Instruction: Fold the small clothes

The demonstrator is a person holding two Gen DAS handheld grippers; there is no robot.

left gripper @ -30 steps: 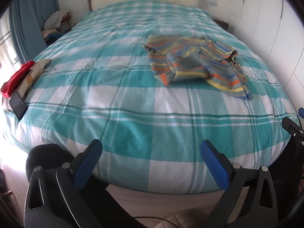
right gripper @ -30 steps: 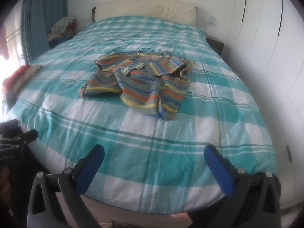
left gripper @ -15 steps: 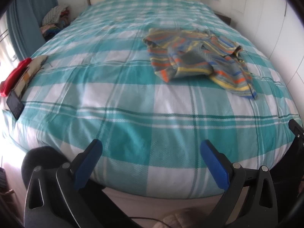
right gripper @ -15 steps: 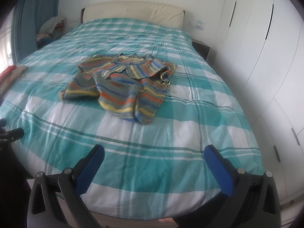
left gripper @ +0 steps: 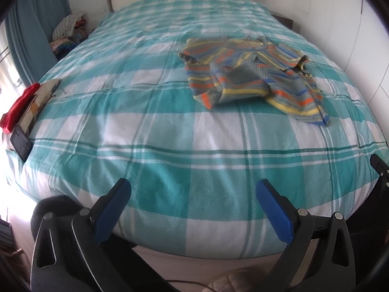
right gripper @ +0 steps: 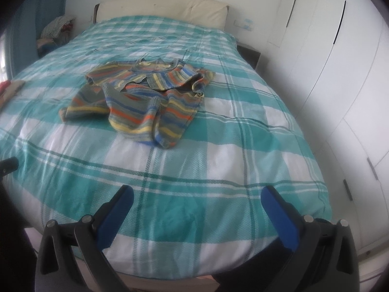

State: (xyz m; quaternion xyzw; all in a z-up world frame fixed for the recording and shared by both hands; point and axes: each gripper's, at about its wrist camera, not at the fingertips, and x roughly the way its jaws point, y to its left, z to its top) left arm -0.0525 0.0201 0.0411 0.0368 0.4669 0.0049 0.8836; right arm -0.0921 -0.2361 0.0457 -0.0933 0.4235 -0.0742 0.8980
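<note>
A small striped knit garment [left gripper: 252,77] in grey, orange, yellow and blue lies crumpled on the teal and white checked bedspread [left gripper: 155,131], right of centre in the left wrist view. The right wrist view has the same striped garment [right gripper: 143,97] near the middle of the bed. My left gripper [left gripper: 193,194] hangs open over the bed's near edge, well short of the garment, with nothing between its blue pads. My right gripper [right gripper: 198,199] is open too, empty, above the near edge.
A red cloth [left gripper: 19,107], a folded beige item and a dark phone [left gripper: 21,142] lie at the bed's left edge. A clothes pile [left gripper: 69,31] sits by the blue curtain. White wardrobe doors [right gripper: 340,77] line the right side. A cream headboard [right gripper: 160,7] stands at the far end.
Both grippers have come closer to the bed and risen slightly, so the striped garment looks larger and nearer. The garment itself has not moved. Both grippers stay open.
</note>
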